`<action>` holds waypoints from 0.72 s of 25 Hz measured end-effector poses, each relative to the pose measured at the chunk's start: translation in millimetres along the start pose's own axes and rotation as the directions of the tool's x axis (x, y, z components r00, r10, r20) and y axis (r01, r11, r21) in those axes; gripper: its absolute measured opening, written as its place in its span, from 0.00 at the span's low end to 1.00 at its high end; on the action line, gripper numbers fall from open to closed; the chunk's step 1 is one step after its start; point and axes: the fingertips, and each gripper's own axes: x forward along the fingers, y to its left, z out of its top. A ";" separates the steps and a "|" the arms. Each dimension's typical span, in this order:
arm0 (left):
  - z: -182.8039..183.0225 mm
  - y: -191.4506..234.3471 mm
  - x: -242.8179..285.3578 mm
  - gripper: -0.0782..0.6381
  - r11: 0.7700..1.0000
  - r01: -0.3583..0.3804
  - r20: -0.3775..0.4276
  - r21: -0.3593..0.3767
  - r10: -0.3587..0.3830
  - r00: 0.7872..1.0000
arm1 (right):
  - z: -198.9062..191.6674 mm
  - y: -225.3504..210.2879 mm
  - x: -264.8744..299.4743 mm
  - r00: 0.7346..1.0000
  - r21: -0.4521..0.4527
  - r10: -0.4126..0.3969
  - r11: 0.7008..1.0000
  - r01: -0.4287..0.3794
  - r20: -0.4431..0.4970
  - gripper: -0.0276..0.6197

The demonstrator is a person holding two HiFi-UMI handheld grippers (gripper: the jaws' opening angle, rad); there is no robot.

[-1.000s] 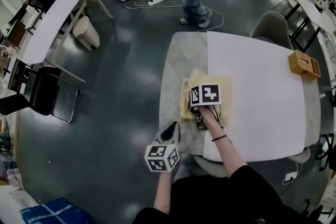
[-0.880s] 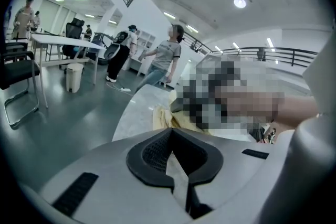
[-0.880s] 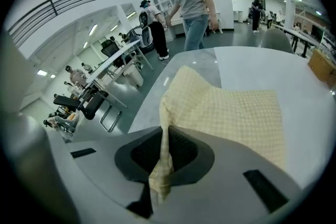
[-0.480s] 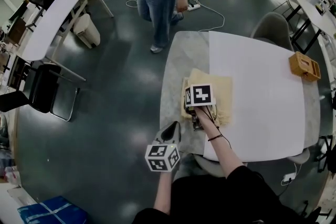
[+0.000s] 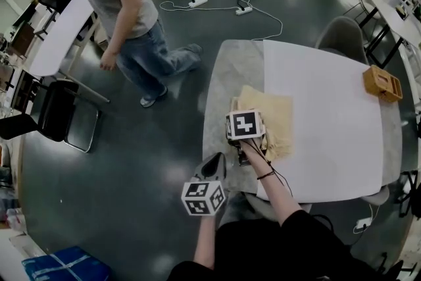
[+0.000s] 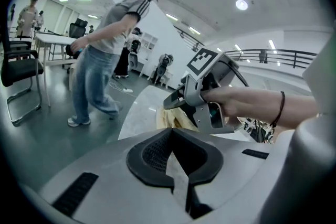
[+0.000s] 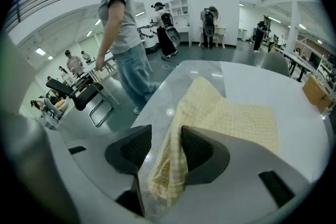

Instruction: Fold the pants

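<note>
Yellow pants lie on the bench, one edge draped between the opening right tongs; left tongs are pressed together, empty, clear of the cloth; cloth clinging to a pad could drag the fold apart on withdrawal.

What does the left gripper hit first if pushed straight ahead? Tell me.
Probably the right gripper, its jaws opening around the pants; depth is unclear, so the table might come first.
</note>
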 end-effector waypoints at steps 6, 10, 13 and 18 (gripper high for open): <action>-1.9 3.1 -4.9 0.13 1.000 -0.006 0.004 -0.002 0.006 1.000 | -4.5 3.9 -6.3 0.999 -0.051 -0.041 0.998 0.041 -0.005 0.32; 1.1 4.0 -7.8 0.13 1.000 -0.009 0.009 0.001 0.009 1.000 | 11.5 10.3 -9.4 0.998 -0.046 0.008 0.999 -0.005 0.062 0.34; 4.6 2.4 -9.1 0.13 1.000 -0.008 0.013 0.012 0.008 1.000 | 16.1 14.3 -14.9 0.994 -0.037 0.050 0.998 -0.046 0.093 0.34; 13.7 -5.6 -9.7 0.13 0.999 -0.007 0.024 0.035 0.006 1.000 | 24.0 20.5 -33.0 0.972 -0.033 0.165 0.986 -0.162 0.167 0.27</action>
